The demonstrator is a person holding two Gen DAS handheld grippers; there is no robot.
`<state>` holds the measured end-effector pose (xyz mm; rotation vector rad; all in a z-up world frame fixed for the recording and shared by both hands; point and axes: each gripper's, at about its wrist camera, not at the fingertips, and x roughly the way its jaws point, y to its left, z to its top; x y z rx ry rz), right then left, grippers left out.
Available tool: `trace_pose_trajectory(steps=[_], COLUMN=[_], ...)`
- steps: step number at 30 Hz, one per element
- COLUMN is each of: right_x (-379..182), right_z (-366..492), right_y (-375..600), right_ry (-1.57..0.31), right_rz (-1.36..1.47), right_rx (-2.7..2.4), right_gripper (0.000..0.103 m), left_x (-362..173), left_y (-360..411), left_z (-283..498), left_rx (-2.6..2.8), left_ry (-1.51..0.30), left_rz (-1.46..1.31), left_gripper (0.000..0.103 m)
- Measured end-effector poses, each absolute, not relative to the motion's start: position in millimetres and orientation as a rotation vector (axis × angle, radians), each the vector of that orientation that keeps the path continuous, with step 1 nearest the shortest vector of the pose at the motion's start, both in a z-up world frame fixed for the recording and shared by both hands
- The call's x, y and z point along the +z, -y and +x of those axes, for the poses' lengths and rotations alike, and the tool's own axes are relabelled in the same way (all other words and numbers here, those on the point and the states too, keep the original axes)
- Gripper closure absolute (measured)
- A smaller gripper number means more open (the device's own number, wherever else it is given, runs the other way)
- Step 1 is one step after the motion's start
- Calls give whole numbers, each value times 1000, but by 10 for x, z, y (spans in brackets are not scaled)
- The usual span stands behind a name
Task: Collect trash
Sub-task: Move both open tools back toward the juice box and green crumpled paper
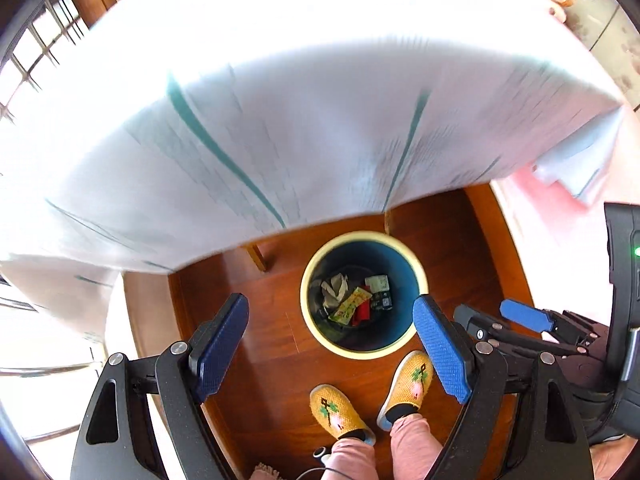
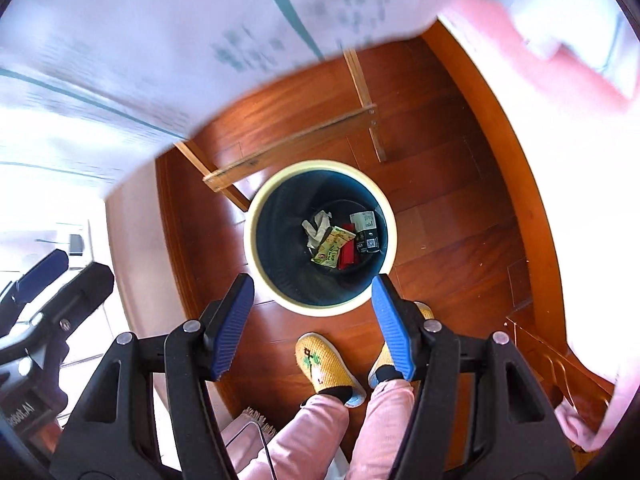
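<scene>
Several scraps of trash [image 2: 340, 242] are lying at the bottom of the bin [image 2: 256, 248], which is standing on the wooden floor [image 2: 440, 184] just off the table's [image 1: 280, 100] near edge, in front of my operator's slippers [image 2: 326, 364]. Both left tongs [image 1: 328, 344] and right tongs [image 2: 312, 320] are hanging apart and empty above it. I am judging the drop finished, so I am keeping both sets spread and clear of the cloth's hanging edge while seeking the next piece.
</scene>
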<state>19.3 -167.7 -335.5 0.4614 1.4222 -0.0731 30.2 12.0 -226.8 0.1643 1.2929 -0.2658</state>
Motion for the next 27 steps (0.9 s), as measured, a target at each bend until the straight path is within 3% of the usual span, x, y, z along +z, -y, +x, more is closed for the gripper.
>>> trace_pose_trajectory(steps=[13, 27], right_x=[-1725, -283], right_z=[-51, 81], right_y=[1624, 1676], right_ry=[-1290, -1057], right_rz=[450, 373], right_rx=[-70, -105], right_gripper=[45, 45], left_x=[-524, 486], left_y=[-273, -114], left_z=[301, 480], left_rx=[-354, -445], left_ry=[-1077, -881], left_rz=[159, 191], left_gripper=[17, 17])
